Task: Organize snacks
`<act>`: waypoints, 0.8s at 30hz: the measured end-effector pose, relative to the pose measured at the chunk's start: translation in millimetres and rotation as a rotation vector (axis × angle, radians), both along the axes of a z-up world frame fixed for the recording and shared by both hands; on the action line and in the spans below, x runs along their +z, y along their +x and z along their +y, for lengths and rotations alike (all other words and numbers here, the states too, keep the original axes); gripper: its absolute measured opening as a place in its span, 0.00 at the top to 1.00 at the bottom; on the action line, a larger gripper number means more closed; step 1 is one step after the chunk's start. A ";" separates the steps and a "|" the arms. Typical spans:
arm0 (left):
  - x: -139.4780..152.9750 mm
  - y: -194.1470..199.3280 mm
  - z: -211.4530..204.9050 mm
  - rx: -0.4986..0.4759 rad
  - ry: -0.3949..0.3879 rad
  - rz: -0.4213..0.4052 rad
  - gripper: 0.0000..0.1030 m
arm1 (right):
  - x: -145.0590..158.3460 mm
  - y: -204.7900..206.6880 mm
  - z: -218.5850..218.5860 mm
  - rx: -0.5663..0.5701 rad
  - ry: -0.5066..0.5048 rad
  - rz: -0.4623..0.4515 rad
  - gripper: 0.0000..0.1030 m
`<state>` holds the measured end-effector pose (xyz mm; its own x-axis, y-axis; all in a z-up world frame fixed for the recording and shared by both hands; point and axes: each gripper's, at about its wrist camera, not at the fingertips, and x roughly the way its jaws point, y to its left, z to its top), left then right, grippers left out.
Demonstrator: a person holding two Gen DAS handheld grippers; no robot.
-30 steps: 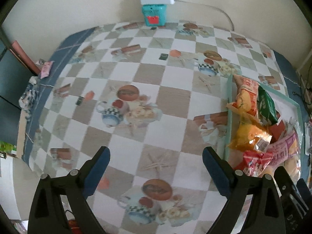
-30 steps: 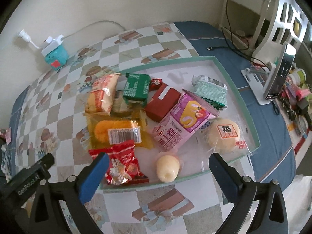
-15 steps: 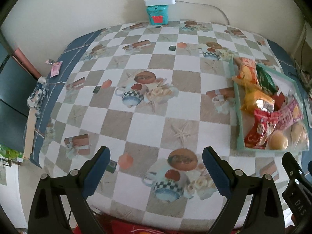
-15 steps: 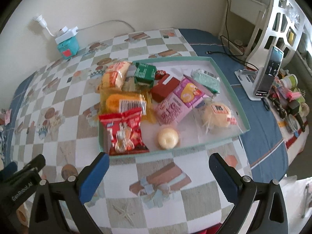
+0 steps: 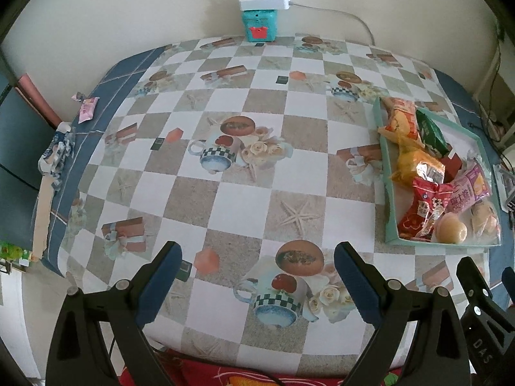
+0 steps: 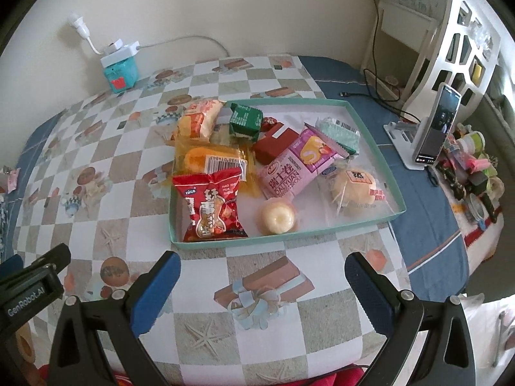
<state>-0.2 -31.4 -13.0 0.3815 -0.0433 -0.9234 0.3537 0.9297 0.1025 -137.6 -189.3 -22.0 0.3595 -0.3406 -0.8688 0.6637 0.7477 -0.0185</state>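
Having drawn back from the tray point(image 6: 283, 241), both the left hand-held gripper point(image 5: 257, 284) and right hand-held gripper point(image 6: 262, 289) hung released and empty over the counter point(image 5: 244, 193), all snacks point(image 6: 209, 209) lying in the tray, suggesting organizing was finished.

My tray point(image 6: 370, 122) sits toward the right edge of the table point(image 6: 289, 276), filled with snacks. Inside, a peanut bag point(image 6: 209, 209) fills the near left corner, a round sweet point(image 6: 277, 217) just to its right, a wrapped bun point(image 6: 354, 186) nearer the right wall. Behind them lie a swiss-roll pack point(image 6: 296, 164) and a barcoded cake point(image 6: 209, 160); a bread pack point(image 6: 198, 119) leans on the far left corner. A small box point(image 6: 120, 75) stands at the table's far edge against the wall, a phone stand point(image 6: 431, 132) right of the tray.
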 end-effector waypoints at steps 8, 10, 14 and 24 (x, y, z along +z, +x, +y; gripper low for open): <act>-1.2 0.8 -5.5 -0.028 0.031 -0.005 0.07 | -1.9 4.5 2.3 0.016 0.003 0.010 0.00; -1.9 1.7 -5.8 -0.030 0.038 -0.004 0.07 | -2.3 4.2 1.5 0.015 0.006 0.012 0.00; -2.6 3.2 -4.8 -0.031 0.039 0.003 0.07 | -2.6 4.6 1.2 0.015 0.007 0.014 0.00; -4.6 3.1 -5.6 -0.036 0.047 0.007 0.07 | -3.2 4.6 1.0 0.011 0.011 0.015 0.00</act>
<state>2.9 -37.0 -17.6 0.3740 -0.0134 -0.9273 0.3873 0.9108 0.1431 -133.0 -188.4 -25.2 0.3498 -0.3272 -0.8778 0.6555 0.7549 -0.0201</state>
